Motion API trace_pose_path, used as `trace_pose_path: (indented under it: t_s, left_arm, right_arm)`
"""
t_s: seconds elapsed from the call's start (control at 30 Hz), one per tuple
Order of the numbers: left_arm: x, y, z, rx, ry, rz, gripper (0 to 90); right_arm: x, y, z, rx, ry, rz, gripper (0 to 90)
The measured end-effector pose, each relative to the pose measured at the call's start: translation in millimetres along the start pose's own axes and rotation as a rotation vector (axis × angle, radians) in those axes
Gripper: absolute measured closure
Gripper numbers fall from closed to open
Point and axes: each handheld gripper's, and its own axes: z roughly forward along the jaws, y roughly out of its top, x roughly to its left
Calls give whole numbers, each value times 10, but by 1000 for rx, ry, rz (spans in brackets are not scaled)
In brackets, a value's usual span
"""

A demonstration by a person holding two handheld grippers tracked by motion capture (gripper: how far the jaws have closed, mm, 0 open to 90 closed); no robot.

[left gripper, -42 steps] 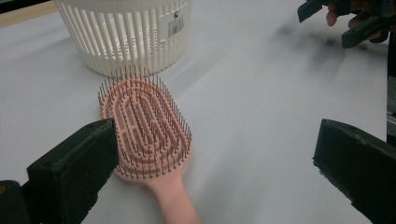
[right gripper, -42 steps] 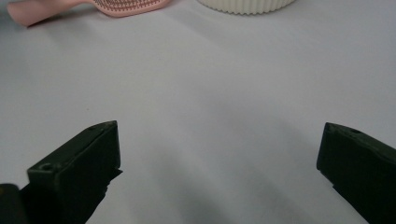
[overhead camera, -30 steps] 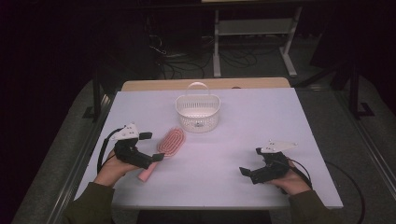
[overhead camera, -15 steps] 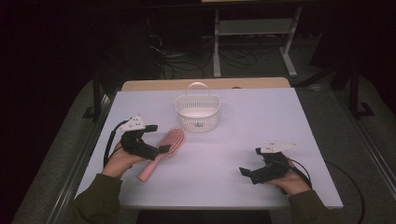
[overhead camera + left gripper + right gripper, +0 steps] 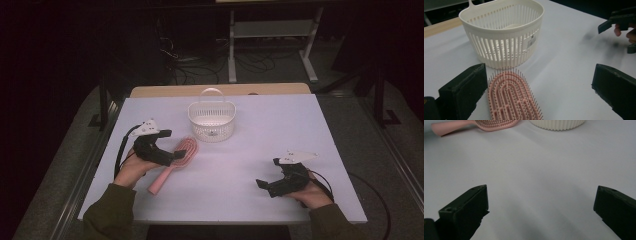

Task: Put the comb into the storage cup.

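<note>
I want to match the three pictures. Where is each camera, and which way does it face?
High view: above the near table edge, facing forward and down; forearms, both hand-held grippers.
Left gripper view: on the left hand-held gripper, facing hairbrush and basket.
Right gripper view: on the right hand-held gripper, facing bare table.
All share the hairbrush.

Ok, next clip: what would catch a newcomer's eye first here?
Probably the pink hairbrush lying bristles-up on the left part of the pale table, with the left gripper open over its head. Just beyond it stands a white slatted basket with its handle up. The right gripper sits apart near the front right, jaws open over bare tabletop.
</note>
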Motion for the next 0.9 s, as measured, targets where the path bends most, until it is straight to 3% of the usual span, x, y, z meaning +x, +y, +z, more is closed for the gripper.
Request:
trace_pose_path:
  t_s: [0.37,0.9]
  left_arm:
    - [31,-49,-29,25,60,-34,0]
    - [7,-120,-53,85,90,-28,2]
  right_arm:
    - [-2,3,-11,-3,-3,-2,0]
    - [-1,0,-11,0,-5,-5,0]
